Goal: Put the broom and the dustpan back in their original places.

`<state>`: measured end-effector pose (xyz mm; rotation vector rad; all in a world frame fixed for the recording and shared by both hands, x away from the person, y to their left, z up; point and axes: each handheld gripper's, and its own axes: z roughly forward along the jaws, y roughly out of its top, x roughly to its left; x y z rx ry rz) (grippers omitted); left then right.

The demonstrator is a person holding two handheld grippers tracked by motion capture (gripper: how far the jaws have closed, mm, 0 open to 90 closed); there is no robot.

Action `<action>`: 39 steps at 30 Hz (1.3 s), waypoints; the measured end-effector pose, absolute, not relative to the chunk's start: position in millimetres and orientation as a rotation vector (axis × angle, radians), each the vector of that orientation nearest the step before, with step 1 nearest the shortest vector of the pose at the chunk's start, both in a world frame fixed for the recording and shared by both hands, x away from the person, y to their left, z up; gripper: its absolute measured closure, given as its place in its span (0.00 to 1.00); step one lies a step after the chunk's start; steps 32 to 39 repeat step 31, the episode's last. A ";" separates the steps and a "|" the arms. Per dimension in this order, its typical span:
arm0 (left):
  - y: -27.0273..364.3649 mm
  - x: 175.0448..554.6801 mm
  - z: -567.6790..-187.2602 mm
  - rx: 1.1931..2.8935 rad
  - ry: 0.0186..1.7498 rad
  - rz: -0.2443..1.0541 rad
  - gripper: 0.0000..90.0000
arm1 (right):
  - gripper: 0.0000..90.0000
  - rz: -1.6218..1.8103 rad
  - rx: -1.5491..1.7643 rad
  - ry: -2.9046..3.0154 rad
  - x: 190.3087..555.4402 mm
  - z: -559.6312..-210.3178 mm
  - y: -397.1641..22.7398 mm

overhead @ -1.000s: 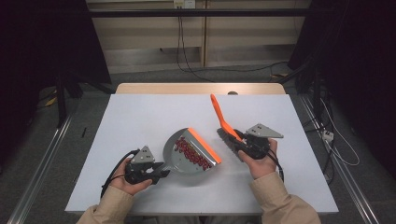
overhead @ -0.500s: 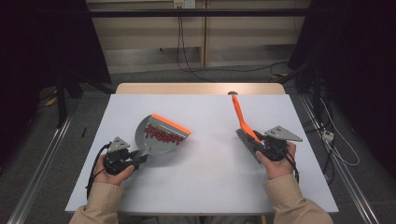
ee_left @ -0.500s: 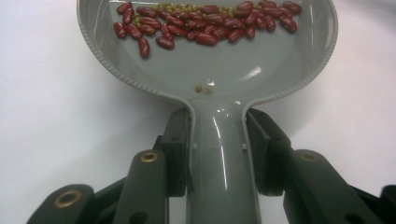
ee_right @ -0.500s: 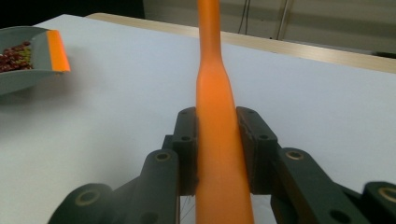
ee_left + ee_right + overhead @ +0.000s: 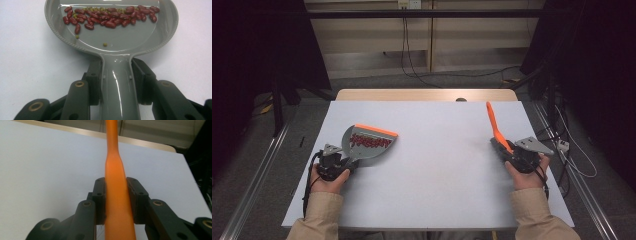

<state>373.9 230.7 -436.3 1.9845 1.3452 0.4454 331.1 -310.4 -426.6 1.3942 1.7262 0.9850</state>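
Observation:
A grey dustpan [image 5: 369,142] with an orange front lip lies low over the left part of the white table [image 5: 437,175]. Red beans [image 5: 110,18] and a few small green ones are strewn along its far side. My left gripper [image 5: 345,161] is shut on the dustpan's handle [image 5: 120,95], held by a hand at the left. At the right edge, my right gripper [image 5: 504,150] is shut on a long orange tool handle [image 5: 493,122] that points away and upward. In the right gripper view the handle [image 5: 113,167] runs between both jaws; its far end is cut off.
A wooden strip [image 5: 422,95] runs along the table's far edge. Metal rails [image 5: 257,170] flank the table on the floor, and cables [image 5: 572,150] lie at the right. Dark stands are at the back on both sides.
Both hands have drawn apart. The left gripper carried the dustpan from the table's middle to the left, and the right gripper took the orange tool out to the right edge.

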 end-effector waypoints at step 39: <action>219.2 339.6 -426.6 1.850 0.953 0.337 0.10 | 0.21 1.294 1.362 1.801 295.8 -446.1 -282.2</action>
